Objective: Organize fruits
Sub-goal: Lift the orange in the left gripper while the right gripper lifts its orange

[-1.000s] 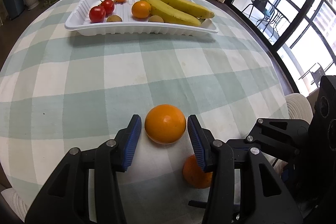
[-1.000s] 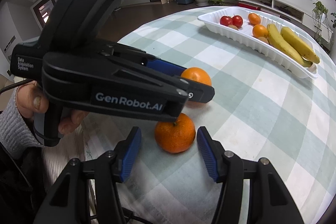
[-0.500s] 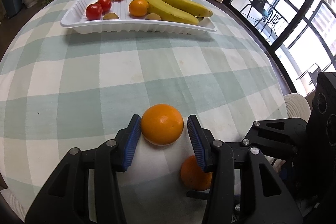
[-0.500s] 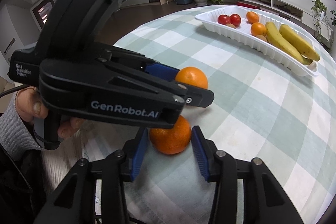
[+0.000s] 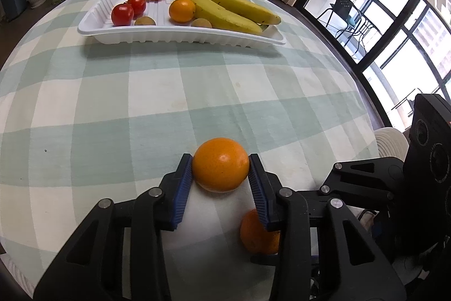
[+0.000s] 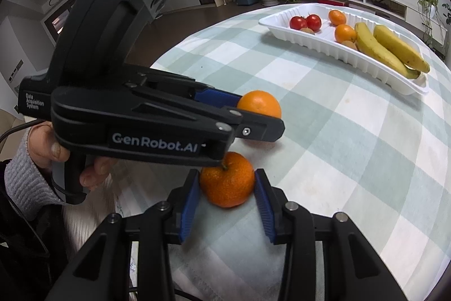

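My left gripper (image 5: 220, 171) is shut on a smooth orange (image 5: 220, 164), lifted a little off the checked tablecloth; the same orange (image 6: 260, 104) shows in the right wrist view between the left gripper's blue pads. My right gripper (image 6: 227, 186) is shut on a stemmed mandarin (image 6: 227, 179), low over the cloth near the table's front edge; it also shows in the left wrist view (image 5: 258, 234). A white tray (image 5: 180, 33) at the far side holds two tomatoes (image 5: 128, 9), two oranges, two small brown fruits and two bananas (image 5: 231, 9).
The left gripper's body (image 6: 118, 92) and the hand holding it fill the left of the right wrist view. The round table's edge (image 5: 363, 106) curves along the right, with windows, a chair and potted plants beyond.
Both grippers have closed on their fruit: the left on the orange, the right on the mandarin. The left gripper has risen slightly with the orange.
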Motion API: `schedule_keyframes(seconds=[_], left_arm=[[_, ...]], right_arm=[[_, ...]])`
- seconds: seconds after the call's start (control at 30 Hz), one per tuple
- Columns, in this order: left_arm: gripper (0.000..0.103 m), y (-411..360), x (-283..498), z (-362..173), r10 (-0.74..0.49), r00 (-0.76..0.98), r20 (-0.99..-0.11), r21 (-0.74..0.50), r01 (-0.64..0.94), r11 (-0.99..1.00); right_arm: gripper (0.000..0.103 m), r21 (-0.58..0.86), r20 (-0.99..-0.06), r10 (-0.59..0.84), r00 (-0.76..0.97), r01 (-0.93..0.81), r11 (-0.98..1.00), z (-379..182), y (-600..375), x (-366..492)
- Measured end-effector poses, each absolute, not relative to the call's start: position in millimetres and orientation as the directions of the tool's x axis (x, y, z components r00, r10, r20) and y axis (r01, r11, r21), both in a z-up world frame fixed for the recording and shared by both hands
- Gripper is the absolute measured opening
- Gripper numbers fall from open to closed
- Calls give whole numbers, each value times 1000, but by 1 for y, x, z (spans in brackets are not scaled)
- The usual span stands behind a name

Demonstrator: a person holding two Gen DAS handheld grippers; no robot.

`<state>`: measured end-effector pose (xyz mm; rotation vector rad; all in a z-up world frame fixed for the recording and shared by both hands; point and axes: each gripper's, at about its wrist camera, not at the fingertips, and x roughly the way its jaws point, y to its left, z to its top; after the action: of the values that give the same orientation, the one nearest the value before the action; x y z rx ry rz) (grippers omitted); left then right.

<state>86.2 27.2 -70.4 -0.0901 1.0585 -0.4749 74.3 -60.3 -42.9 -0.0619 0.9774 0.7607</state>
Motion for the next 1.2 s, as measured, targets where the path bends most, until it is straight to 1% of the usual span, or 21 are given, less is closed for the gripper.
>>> schedule_keyframes(seconds=[0.67,0.97,1.1,1.2], left_arm=[[37,36,87,-60,-432,420,-798,-313,323,893],[34,42,94,-51,-432,435,-790,-311,322,894],[34,39,91,-51,-423,434,-796,-296,331,896],[35,39,91,-53,-421,435,-796,-294,331,897]], right_arm=[[42,348,-750,587,306,-572,743,-39,-76,80],[42,403,-723,617,311,-536,742,-33,-94,92],[42,394,-733,612,296,-548,738,-36,-88,90],[46,366,-750,593,294,-563,741,-40,-81,87]])
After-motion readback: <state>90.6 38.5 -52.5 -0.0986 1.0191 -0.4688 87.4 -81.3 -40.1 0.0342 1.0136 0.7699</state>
